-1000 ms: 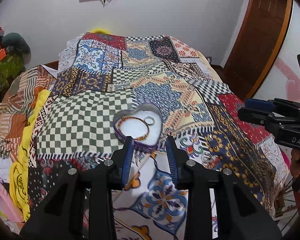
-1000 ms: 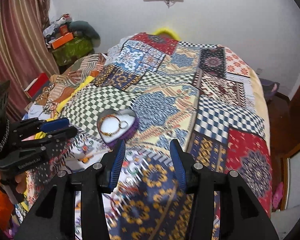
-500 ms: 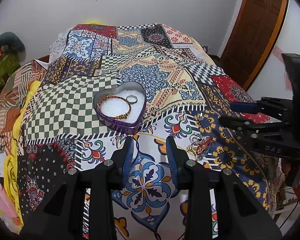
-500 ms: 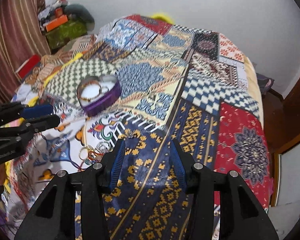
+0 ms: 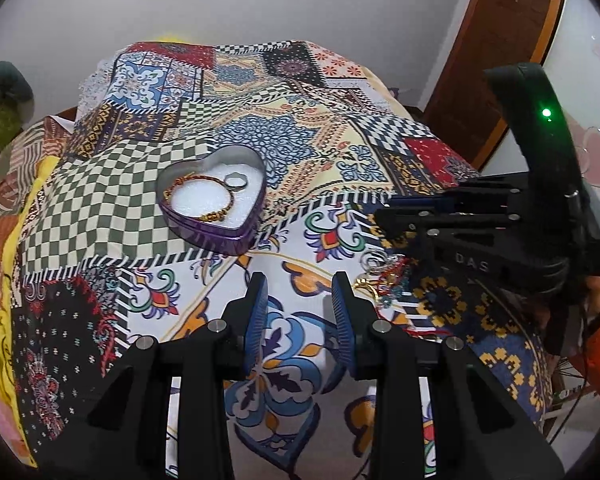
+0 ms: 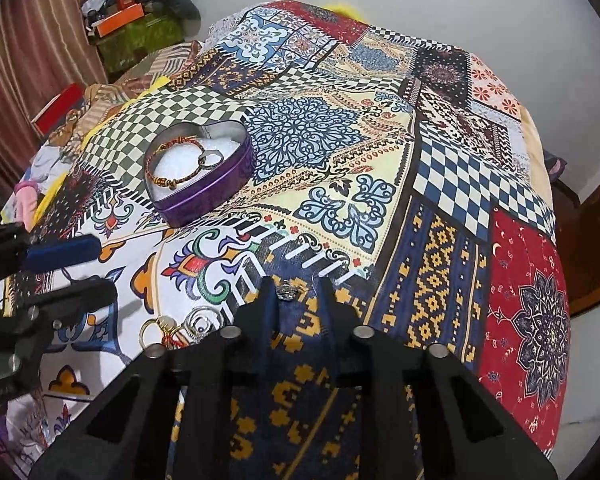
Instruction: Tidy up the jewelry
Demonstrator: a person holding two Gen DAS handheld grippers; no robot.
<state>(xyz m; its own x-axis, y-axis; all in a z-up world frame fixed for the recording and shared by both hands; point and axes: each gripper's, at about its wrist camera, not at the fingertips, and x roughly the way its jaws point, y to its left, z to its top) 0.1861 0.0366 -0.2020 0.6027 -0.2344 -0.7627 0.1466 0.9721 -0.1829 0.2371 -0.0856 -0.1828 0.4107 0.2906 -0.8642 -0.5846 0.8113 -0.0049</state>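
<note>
A purple heart-shaped tin (image 5: 212,204) is seen lidless on the bed (image 5: 300,128), on the patchwork quilt (image 6: 452,184), toward the near left part of the bed, at the edge of the green-checked patch. White padding lines the tin. A red-and-gold braided bracelet (image 5: 200,196) lies on that padding; a silver ring (image 5: 235,181) lies beside it at the bracelet's far right, just touching or nearly so.

A small heap of loose jewelry (image 5: 384,280) is seen on the quilt near the bed's near edge, well apart from the tin: silver coils, a gold ring, red thread, partly hidden under the right tool in the left wrist view. In the right wrist view the same heap (image 6: 180,328) lies just left of the right tool.

The left tool (image 5: 300,300) is held level above the quilt, near side of the tin, fingers spread apart, nothing between them. The right tool (image 6: 296,296) is lowered to the quilt at the navy-and-yellow patch, fingers narrowed. A small silver piece (image 6: 287,293) sits against its left finger (image 6: 266,304); whether it is pinched cannot be told.
</note>
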